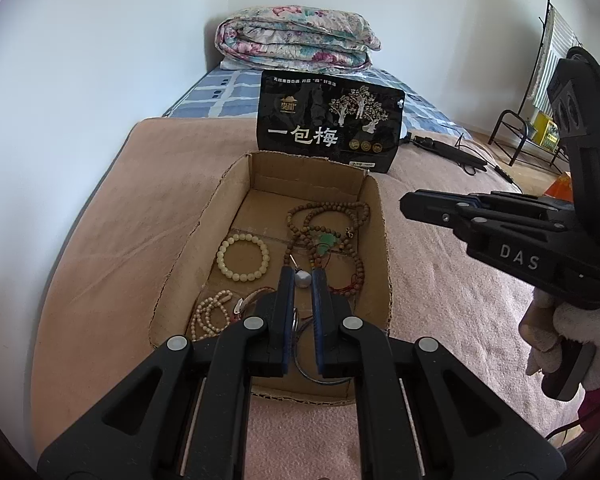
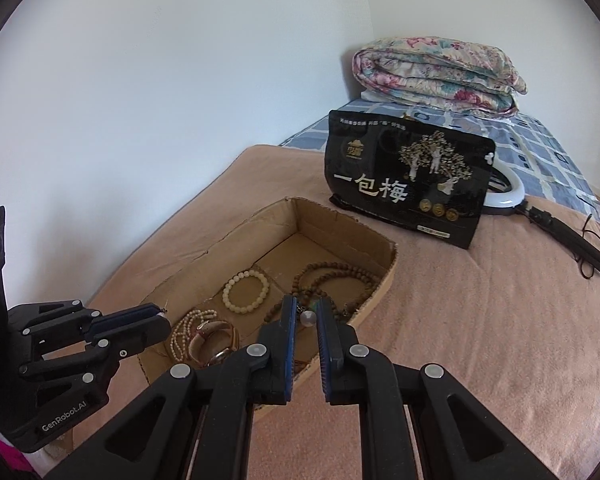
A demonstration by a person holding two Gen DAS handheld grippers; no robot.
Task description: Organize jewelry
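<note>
Nearby, black snack bag (image 1: 328,120) behind cardboard box (image 1: 382,240), left claw (image 1: 303,276) spread, right claw (image 2: 306,316) spread.

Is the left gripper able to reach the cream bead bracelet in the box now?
Probably yes: the cream bead bracelet lies uncovered in the open cardboard box, just beside the left gripper.

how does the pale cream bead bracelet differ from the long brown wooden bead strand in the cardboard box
The pale cream bead bracelet is one short loop lying open and round; the long brown wooden bead strand is coiled in several overlapping loops. The bracelet's beads are cream and glossy, the strand's are brown and matte. A green pendant lies on the strand's loops; the bracelet is plain. Both rest on the floor of the cardboard box.
</note>
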